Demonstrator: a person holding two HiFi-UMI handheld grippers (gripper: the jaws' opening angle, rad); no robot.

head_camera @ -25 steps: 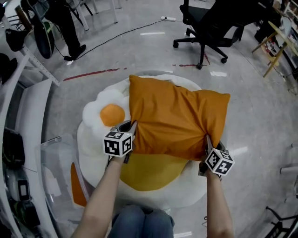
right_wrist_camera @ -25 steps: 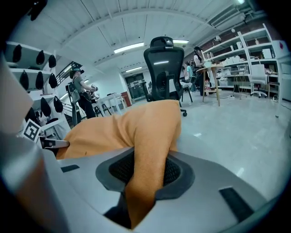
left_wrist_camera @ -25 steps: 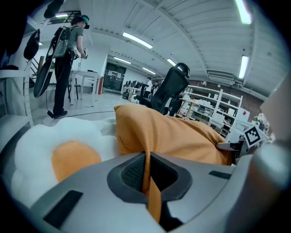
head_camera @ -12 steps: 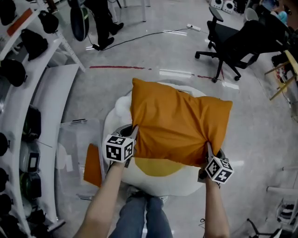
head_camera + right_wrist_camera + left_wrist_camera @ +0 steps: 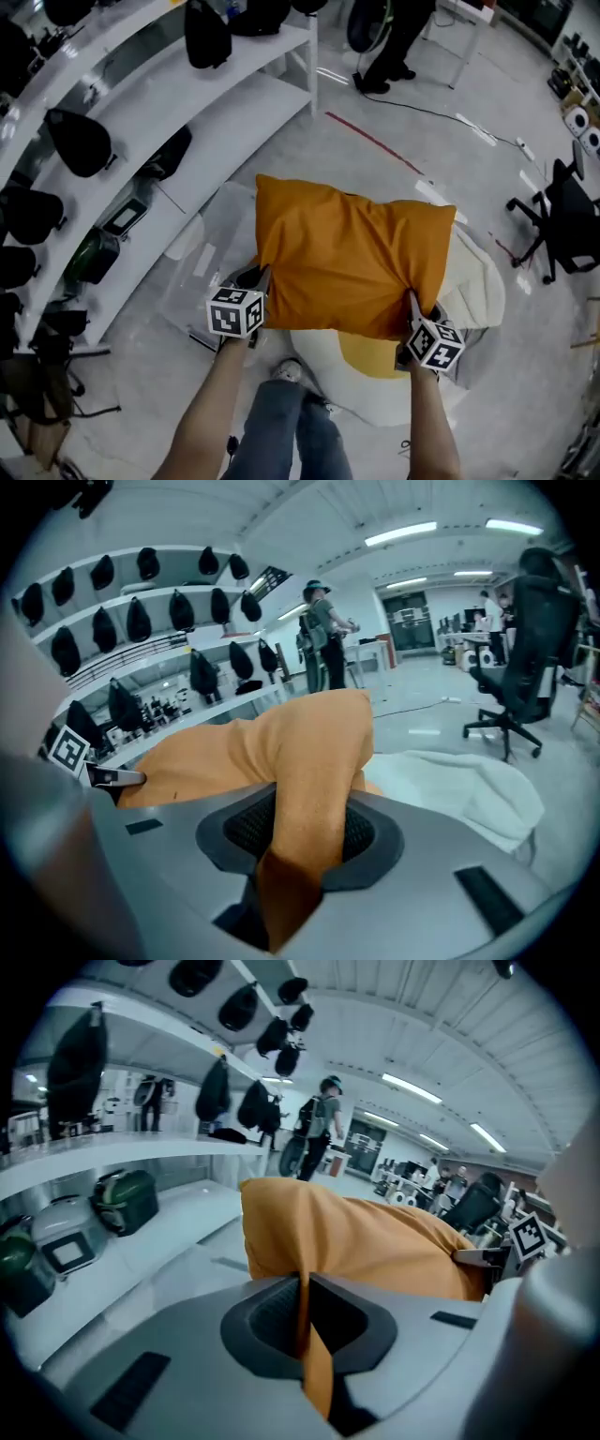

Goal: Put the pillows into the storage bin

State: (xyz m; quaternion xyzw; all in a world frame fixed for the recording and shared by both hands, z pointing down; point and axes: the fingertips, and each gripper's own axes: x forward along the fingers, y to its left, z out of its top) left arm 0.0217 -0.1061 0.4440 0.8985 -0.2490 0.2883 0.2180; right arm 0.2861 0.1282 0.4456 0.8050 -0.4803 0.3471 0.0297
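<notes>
Shelves (image 5: 234, 103) far left; my left gripper (image 5: 257, 277) and right gripper (image 5: 412, 307) pinch orange pillow (image 5: 347, 253) corners, thin left fold could slip.

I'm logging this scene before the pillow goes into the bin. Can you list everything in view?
orange pillow: one, orange, centre, held by its two near corners
egg-shaped pillow: one, white with a yellow yolk, on the floor under the orange pillow
storage bin: one, clear, on the floor left of centre, beside the shelves
shelves: one rack, white, along the left
black items: several, black, on the shelves
office chair: one, black, right edge
standing person: one, dark clothes, top
floor tape: one line, red, beyond the pillow
left gripper: one, grey, shut on the pillow's near left corner
right gripper: one, grey, shut on the near right corner
forearms: two, bare, bottom
jeans: blue, bottom centre
</notes>
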